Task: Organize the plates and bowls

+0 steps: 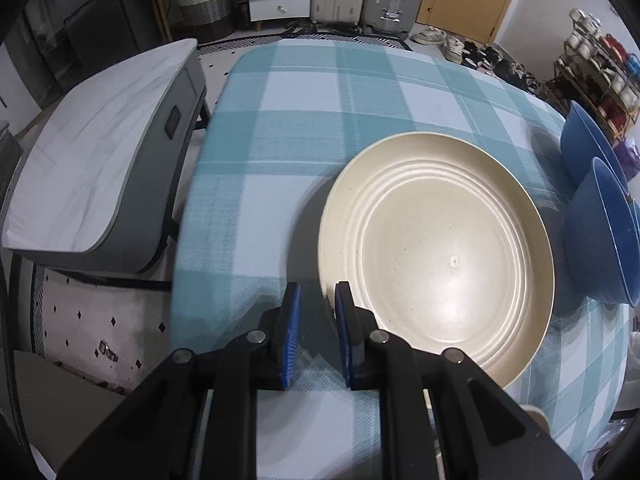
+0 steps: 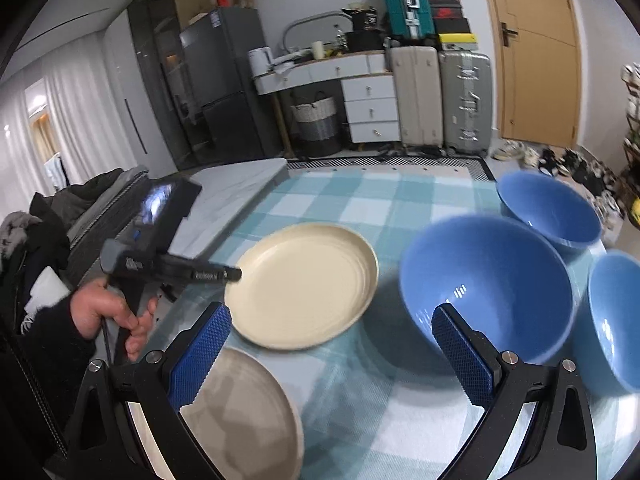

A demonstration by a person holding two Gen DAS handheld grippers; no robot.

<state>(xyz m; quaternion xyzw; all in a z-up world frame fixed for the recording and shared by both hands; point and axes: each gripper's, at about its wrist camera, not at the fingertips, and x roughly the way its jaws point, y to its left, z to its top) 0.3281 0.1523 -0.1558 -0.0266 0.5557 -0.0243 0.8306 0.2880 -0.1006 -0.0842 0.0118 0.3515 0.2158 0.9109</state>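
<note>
A cream plate (image 1: 436,256) lies on the checked tablecloth (image 1: 280,128); it also shows in the right wrist view (image 2: 304,284). My left gripper (image 1: 318,304) sits at the plate's left rim, jaws narrowly apart with nothing between them; it shows from the side in the right wrist view (image 2: 236,274). Two blue bowls (image 1: 604,236) stand at the right edge. My right gripper (image 2: 332,332) is wide open and empty, above the table in front of the nearest blue bowl (image 2: 488,284). Two more blue bowls (image 2: 552,210) stand around it. A second beige plate (image 2: 240,412) lies under the right gripper's left finger.
A grey-topped bench (image 1: 100,160) stands left of the table. Suitcases (image 2: 440,96), a white drawer unit (image 2: 372,108) and a woven basket (image 2: 316,120) line the far wall. Shoes lie on the floor (image 1: 480,52) beyond the table.
</note>
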